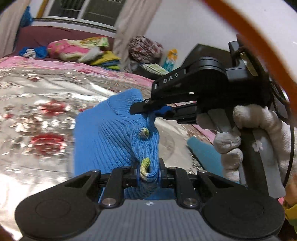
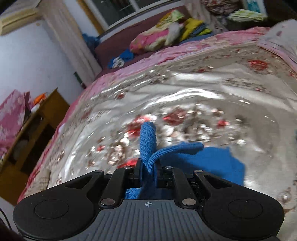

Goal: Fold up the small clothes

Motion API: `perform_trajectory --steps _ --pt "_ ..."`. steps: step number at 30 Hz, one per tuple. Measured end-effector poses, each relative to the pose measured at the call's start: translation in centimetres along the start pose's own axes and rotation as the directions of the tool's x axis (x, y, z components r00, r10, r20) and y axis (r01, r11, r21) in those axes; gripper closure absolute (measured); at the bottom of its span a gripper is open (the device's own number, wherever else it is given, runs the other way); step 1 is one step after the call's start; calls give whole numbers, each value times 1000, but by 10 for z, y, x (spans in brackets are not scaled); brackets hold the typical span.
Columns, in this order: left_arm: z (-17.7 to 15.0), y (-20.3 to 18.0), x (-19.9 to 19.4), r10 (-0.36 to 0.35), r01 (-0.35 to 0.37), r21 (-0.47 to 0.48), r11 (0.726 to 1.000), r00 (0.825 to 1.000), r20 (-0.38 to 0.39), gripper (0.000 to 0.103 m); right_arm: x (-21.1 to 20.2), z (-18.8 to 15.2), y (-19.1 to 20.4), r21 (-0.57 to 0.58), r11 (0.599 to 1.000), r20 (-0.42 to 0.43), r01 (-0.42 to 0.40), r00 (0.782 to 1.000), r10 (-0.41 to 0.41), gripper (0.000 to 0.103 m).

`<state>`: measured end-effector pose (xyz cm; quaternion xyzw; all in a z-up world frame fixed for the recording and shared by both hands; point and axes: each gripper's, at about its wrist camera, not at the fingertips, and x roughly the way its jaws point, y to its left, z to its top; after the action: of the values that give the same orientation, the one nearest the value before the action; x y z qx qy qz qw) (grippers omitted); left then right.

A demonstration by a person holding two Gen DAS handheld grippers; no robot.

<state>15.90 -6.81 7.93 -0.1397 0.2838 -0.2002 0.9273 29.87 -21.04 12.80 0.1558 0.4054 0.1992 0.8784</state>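
Left wrist view: a blue knit cardigan (image 1: pixel 111 133) fills the middle of the frame, lifted off the bed and stretched between both grippers. Its button edge, with two green-and-yellow knit buttons (image 1: pixel 143 132), runs down the centre into the left gripper (image 1: pixel 148 172) at the lower middle, whose jaws are pressed together on the fabric. To the upper right, the right gripper (image 1: pixel 148 109) reaches in sideways and pinches the cardigan's top edge near the ribbed collar; a hand in a white glove (image 1: pixel 241 140) grips its black handle at the right of the frame. Behind the cardigan, the left half of the frame shows a shiny silver bedspread (image 1: pixel 37 111) with red flowers and a pink border. At the top, a heap of bright clothes (image 1: pixel 78 48) lies on a maroon surface below a window (image 1: pixel 83 11). Right wrist view: the right gripper (image 2: pixel 148 174) at the lower middle is clamped on a bunched fold of the blue cardigan (image 2: pixel 213 163), one strip standing up from the jaws and the rest trailing to the right over the bedspread (image 2: pixel 185 96). A wooden cabinet (image 2: pixel 37 133) stands at the left edge, and the clothes heap (image 2: pixel 157 37) sits at the top.
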Motion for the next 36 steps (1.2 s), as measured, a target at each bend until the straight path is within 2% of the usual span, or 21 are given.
perform_trajectory --steps 10,17,22,26,30,33,36 --pt "-22 -39 62 14 -7 56 998 993 -121 81 9 -19 -91 138 990 5 19 1000 -19 92" --pt "-38 -47 80 26 -14 74 997 986 -164 81 23 -41 -132 228 974 -8 12 1000 -10 92" --pt "-48 -57 83 44 -20 136 991 984 -171 81 26 -50 -145 287 957 -2 -37 999 40 86" --pt "-49 -58 80 40 -17 133 991 984 -172 81 33 -45 -152 338 939 -6 -58 998 64 83" --pt "-49 -56 79 34 -13 123 992 984 -174 81 38 -33 -143 308 951 -1 -18 1000 20 82" --pt "-48 -55 79 22 1 128 992 984 -175 80 38 -26 -132 256 966 17 14 1000 -19 85" --pt "-47 -54 79 0 24 131 991 983 -183 79 37 -26 -129 208 974 11 92 995 -96 85"
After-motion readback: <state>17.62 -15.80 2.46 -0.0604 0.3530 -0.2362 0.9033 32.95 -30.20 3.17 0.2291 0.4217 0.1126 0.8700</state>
